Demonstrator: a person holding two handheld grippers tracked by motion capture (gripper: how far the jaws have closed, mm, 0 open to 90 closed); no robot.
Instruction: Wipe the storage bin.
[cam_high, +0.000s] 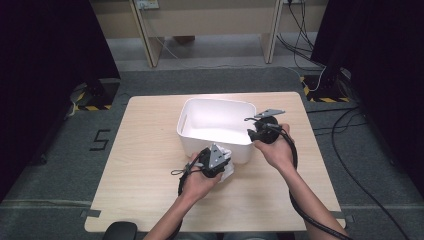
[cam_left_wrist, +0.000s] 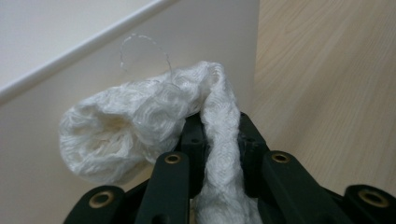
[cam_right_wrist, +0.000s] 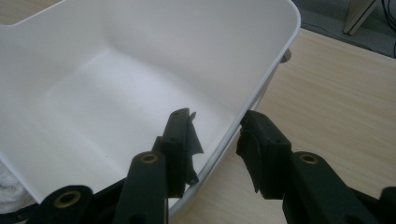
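A white plastic bin (cam_high: 215, 101) stands in the middle of the wooden table (cam_high: 150, 165). My left gripper (cam_high: 224, 160) is just in front of the bin's near wall (cam_left_wrist: 196, 32), shut on a crumpled white cloth (cam_left_wrist: 140, 121). One fold of the cloth (cam_high: 228, 172) runs down between the jaws and a bunch bulges out to the left. My right gripper (cam_high: 255, 134) is at the bin's near right corner. Its jaws (cam_right_wrist: 217, 130) straddle the bin's wall (cam_right_wrist: 261, 42), one inside and one outside, closed on the rim. The bin's inside looks bare.
Bare tabletop lies to the left of the bin and along the front edge (cam_high: 260, 200). Black cables (cam_high: 350, 165) trail over the grey floor at the right. Pale furniture legs (cam_high: 150, 45) stand beyond the table, with dark curtains at both sides.
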